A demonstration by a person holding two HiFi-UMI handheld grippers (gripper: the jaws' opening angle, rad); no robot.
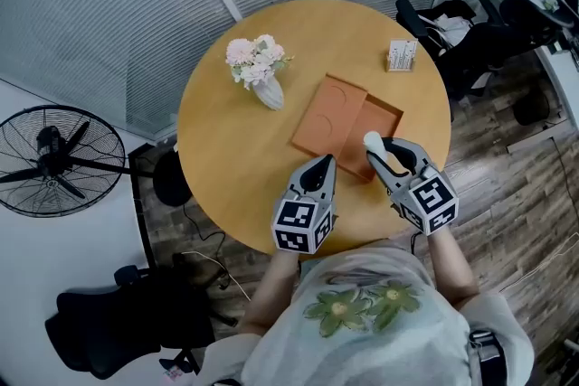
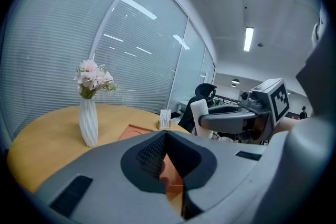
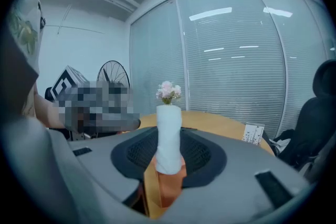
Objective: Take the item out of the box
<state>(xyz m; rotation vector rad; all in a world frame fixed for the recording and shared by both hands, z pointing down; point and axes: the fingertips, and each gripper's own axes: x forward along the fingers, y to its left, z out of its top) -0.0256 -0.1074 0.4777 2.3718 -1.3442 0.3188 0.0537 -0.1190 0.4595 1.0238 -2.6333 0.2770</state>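
An orange box lies open on the round wooden table, with its lid beside it on the left. My right gripper is shut on a white cylindrical item, held upright just above the box's near edge. In the right gripper view the item stands between the jaws, which press on it from both sides. My left gripper is at the near edge of the lid. Its jaws meet at the tips, with nothing seen between them. The left gripper view also shows the right gripper with the item.
A white vase of pink flowers stands at the table's far left. A small card stand sits at the far right edge. A floor fan is at the left, and black office chairs stand beyond the table at the right.
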